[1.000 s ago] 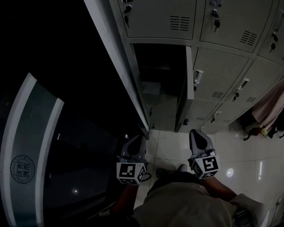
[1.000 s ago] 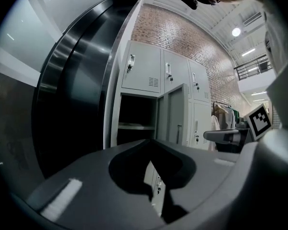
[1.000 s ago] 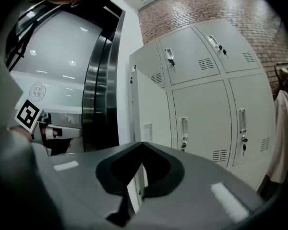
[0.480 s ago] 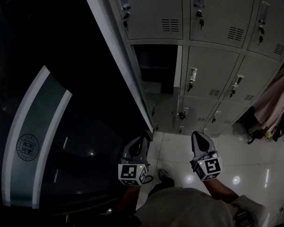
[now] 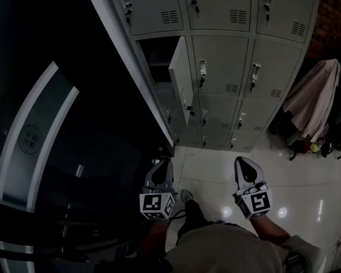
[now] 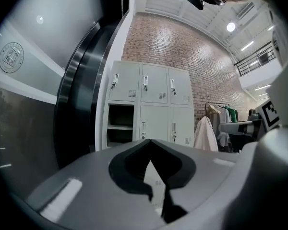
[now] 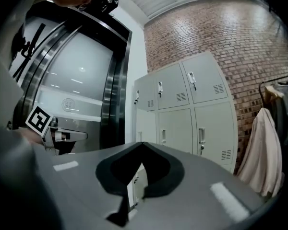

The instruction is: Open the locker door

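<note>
Ahead, the locker door (image 5: 183, 78) stands well beyond both jaws.

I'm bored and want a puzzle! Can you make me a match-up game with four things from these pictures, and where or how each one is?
Things:
1 locker door
2 right tongs
3 pale coat
4 round emblem

Place or state:
A on the glass wall
B swung open
C shut, holding nothing
D draped right of the lockers

Pairs: 1-B, 2-C, 3-D, 4-A
</note>
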